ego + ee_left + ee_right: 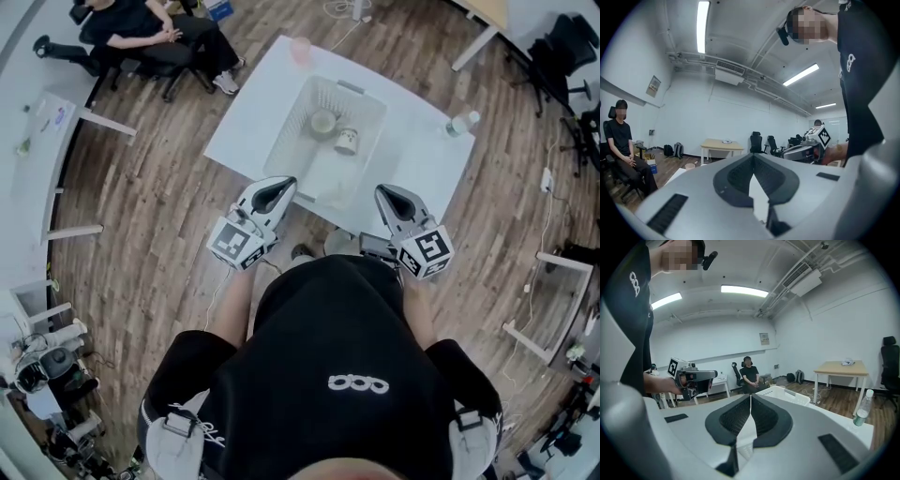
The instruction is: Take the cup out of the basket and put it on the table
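A white basket (302, 111) stands on the white table (422, 155). Inside it a pale round cup (323, 122) sits beside a smaller printed cup (346, 142). My left gripper (284, 184) hovers at the table's near edge, just short of the basket's near left corner, shut and empty. My right gripper (383, 192) is level with it, off the near right corner, also shut with nothing held. The left gripper view shows its jaws (753, 155) closed together. In the right gripper view the jaws (750, 396) meet too, with the basket's rim (783, 394) beyond them.
A pink cup (299, 49) stands at the table's far edge and a clear bottle (462, 123) (862, 408) near its right corner. A person sits on a chair (150, 37) beyond the table. Desks and office chairs line the room; the floor is wood.
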Demonstrator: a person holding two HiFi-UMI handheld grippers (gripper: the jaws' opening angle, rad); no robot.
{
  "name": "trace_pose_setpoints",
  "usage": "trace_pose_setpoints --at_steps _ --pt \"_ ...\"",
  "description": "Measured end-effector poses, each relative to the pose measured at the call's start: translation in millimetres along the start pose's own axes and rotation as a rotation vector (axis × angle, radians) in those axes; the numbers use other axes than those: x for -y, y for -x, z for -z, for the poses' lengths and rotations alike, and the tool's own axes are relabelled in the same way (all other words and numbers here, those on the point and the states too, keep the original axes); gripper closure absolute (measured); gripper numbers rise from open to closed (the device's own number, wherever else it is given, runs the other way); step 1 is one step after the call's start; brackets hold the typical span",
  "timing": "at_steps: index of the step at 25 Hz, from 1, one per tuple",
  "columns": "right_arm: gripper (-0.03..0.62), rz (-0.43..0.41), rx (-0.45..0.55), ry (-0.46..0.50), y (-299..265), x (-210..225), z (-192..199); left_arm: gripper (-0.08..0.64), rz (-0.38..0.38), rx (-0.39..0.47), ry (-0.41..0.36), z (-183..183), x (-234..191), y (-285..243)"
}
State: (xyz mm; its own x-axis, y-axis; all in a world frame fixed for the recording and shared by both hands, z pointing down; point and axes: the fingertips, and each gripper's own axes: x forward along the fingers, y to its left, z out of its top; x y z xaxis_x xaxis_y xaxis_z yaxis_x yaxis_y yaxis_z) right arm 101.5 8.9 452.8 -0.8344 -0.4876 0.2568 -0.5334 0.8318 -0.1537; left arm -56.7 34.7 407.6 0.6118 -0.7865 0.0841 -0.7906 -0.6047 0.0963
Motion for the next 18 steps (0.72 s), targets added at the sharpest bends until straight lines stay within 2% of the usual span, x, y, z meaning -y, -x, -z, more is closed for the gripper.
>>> trace_pose_setpoints --at_steps 6,9,18 --pt "0.568 0.013 0.012 -0.045 -2.5 41.1 3.9 0.552 0.012 -0.075 -0.031 9.9 -14.3 -39.0" --pt "0.568 0.011 0.018 -0.071 0.1 59.9 9.0 0.552 0.001 -0.103 -0.018 14.6 -14.9 -55.2" --pt "0.566 0.033 0.017 -0.082 -0.8 90.1 11.0 0.552 0.018 -0.156 -0.028 26.4 -25.5 -79.3"
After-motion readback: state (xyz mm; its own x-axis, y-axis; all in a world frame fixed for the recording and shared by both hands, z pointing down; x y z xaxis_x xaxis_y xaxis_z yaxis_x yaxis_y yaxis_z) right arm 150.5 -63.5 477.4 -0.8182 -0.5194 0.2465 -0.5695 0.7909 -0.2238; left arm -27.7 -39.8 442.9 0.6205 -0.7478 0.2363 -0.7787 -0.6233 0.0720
